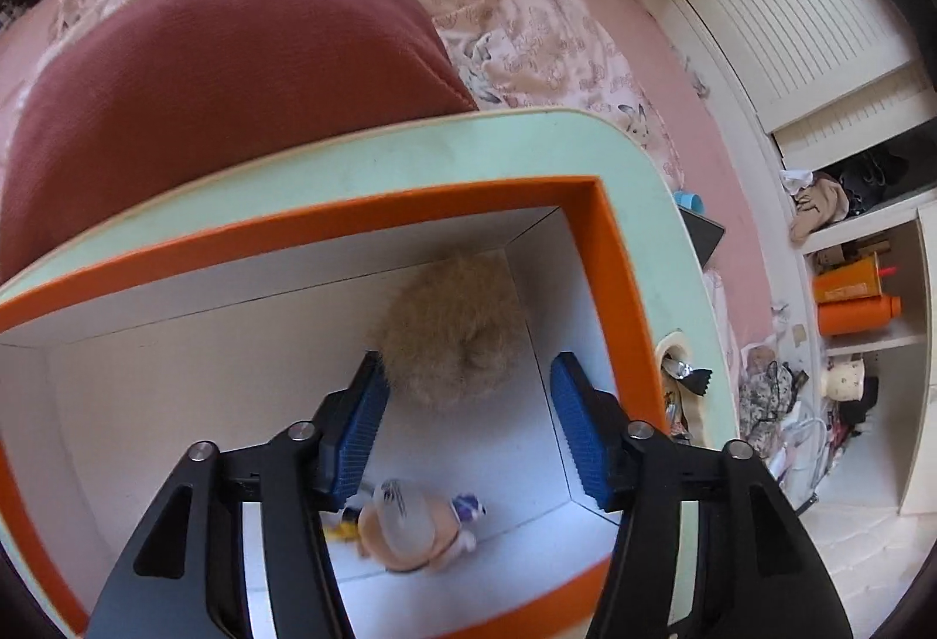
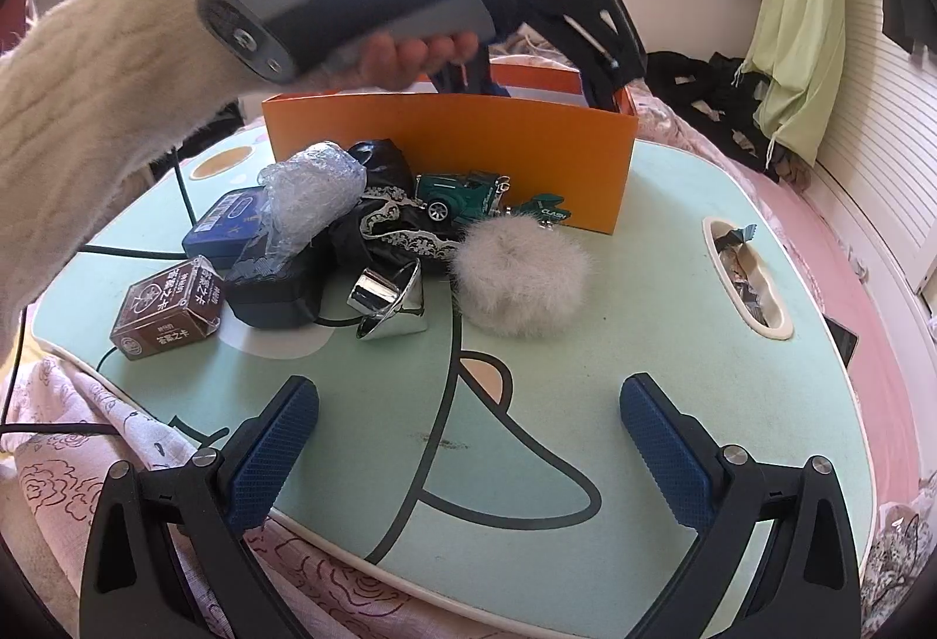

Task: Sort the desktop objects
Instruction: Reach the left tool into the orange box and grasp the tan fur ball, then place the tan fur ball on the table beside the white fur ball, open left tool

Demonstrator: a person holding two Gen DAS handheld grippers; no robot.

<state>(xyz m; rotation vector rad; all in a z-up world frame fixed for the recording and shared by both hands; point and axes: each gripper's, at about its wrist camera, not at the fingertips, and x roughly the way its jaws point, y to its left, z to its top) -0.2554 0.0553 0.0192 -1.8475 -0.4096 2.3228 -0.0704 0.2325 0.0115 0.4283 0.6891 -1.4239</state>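
Note:
My left gripper (image 1: 468, 387) is open above the inside of the orange box (image 1: 615, 252). A tan fluffy pompom (image 1: 454, 331) lies on the box floor just beyond the fingertips, with a small doll figure (image 1: 410, 528) nearer the camera. In the right wrist view the left gripper (image 2: 527, 77) reaches down into the orange box (image 2: 457, 153). My right gripper (image 2: 468, 440) is open and empty, low over the mint table (image 2: 673, 346). In front of it lie a grey pompom (image 2: 521, 276), a green toy car (image 2: 462, 197), a chrome funnel-shaped piece (image 2: 389, 302), black lace cloth (image 2: 398, 223), bubble wrap (image 2: 310, 194), a blue box (image 2: 225, 226) and a brown box (image 2: 167, 308).
A slot in the table (image 2: 746, 282) at the right holds small scraps. Black cables (image 2: 134, 249) run over the table's left edge. Pink bedding (image 2: 820, 241) surrounds the table. A dark red cushion (image 1: 222, 71) lies behind the box. Shelves (image 1: 861, 299) stand at the right.

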